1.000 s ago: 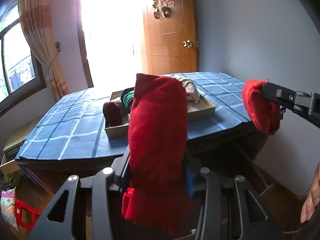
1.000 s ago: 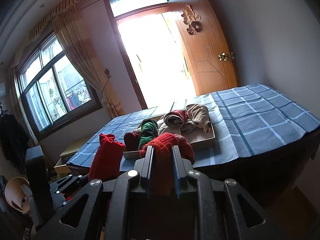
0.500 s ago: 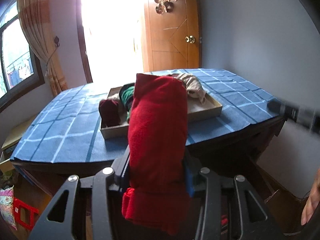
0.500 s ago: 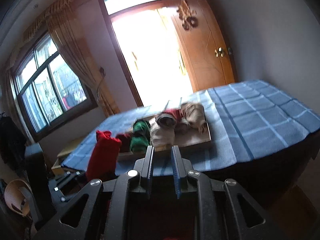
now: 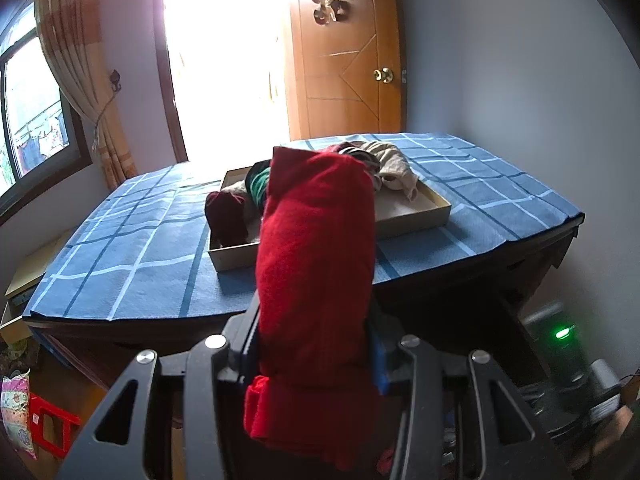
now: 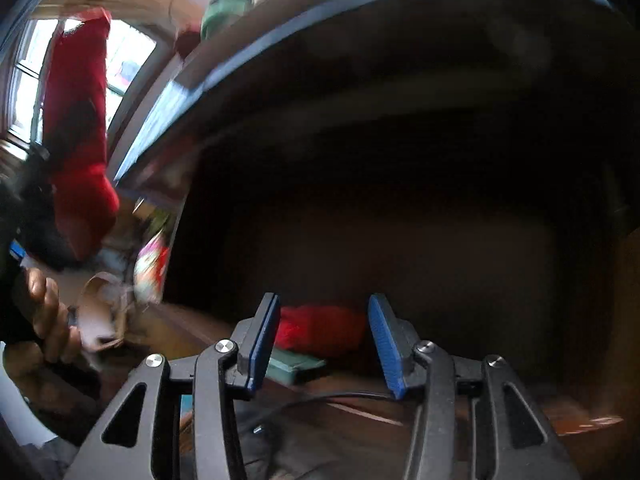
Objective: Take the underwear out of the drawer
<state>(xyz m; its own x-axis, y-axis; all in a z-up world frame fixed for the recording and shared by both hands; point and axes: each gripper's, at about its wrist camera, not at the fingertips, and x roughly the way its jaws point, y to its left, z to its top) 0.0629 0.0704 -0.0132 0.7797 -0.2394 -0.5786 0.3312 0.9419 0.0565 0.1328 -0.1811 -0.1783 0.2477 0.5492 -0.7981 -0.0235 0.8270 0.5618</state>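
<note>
Red underwear roll (image 6: 320, 326) lies in the dark drawer (image 6: 400, 260), dead ahead of the right gripper (image 6: 322, 344) and framed between its pads; long axis runs across the gap. Jaws have just been opening, nothing pinched. Left gripper (image 5: 316, 344) is clamped on another red roll (image 5: 316, 280), upright, off the near edge of the blue-checked table (image 5: 140, 248).

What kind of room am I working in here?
Likely a bedroom at home: a wooden door, a curtained window, and a cardboard tray of rolled clothes on a blue checked cloth.
</note>
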